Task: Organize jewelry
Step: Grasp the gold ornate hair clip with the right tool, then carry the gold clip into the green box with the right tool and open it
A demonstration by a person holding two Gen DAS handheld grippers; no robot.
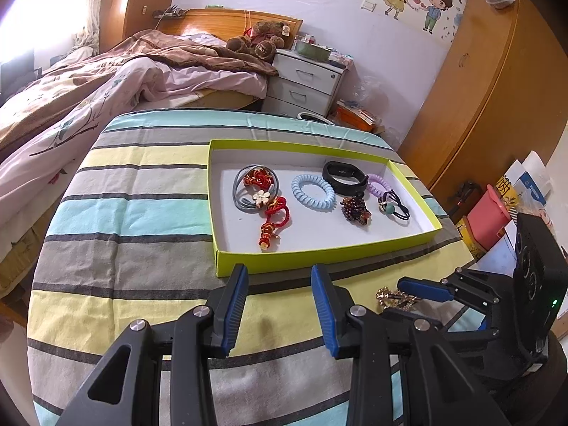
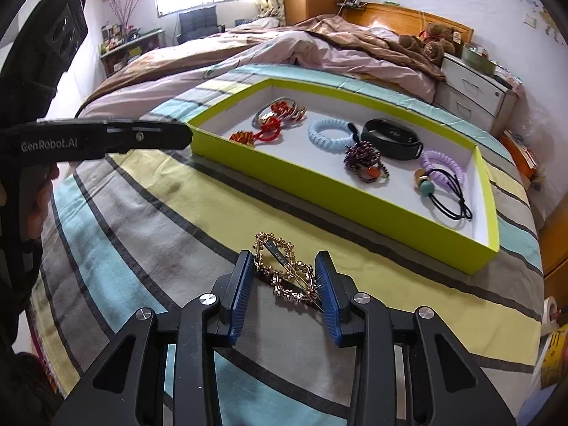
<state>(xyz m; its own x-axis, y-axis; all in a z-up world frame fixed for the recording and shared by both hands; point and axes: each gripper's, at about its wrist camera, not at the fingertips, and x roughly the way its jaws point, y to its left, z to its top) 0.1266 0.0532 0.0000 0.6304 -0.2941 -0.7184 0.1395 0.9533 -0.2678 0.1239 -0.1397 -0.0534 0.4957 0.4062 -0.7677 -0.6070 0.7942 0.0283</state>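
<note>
A gold hair clip lies on the striped cloth in front of a lime-green tray. My right gripper is open with the clip between its fingers. The clip also shows in the left wrist view beside the right gripper's blue finger. The tray holds a red knot charm, a light blue coil tie, a black band, a purple coil tie and a beaded piece. My left gripper is open and empty, just before the tray's near wall.
The striped cloth covers a table. A bed with a pink quilt lies behind it. A white drawer unit and a wooden wardrobe stand at the right. Boxes and a pink bin sit beside the table's right edge.
</note>
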